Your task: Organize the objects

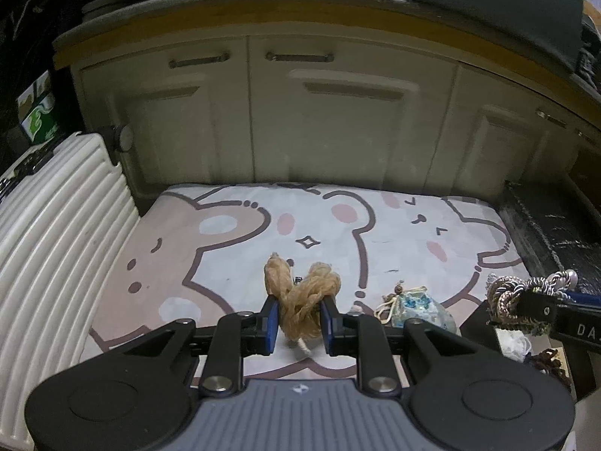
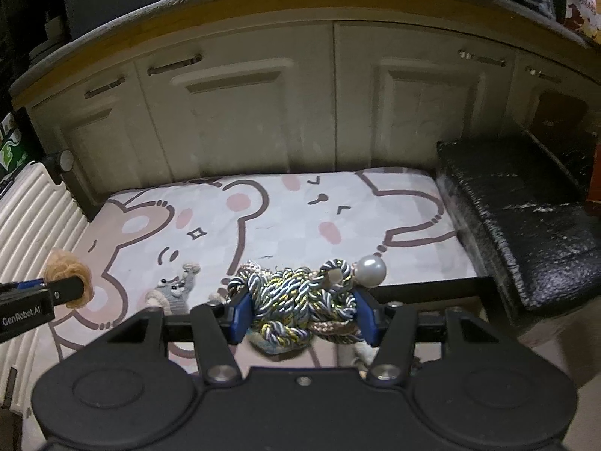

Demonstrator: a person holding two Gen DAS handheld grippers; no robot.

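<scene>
The left gripper (image 1: 299, 317) is clamped on a tan, frizzy bundle of fibre (image 1: 300, 293) and the right gripper (image 2: 302, 314) on a knotted blue, white and gold twisted cord with a pearl bead (image 2: 300, 295), both above the cartoon-bear mat (image 2: 285, 210).

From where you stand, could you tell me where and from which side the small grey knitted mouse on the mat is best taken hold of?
Grip the grey knitted mouse across its body, coming down from above. It lies flat on the cartoon mat, so only the sides of its body give the pads soft, wide faces. Its raised tip looks too thin to hold. Both grippers are full now: the left holds tan yarn, the right a twisted cord bundle.
</scene>
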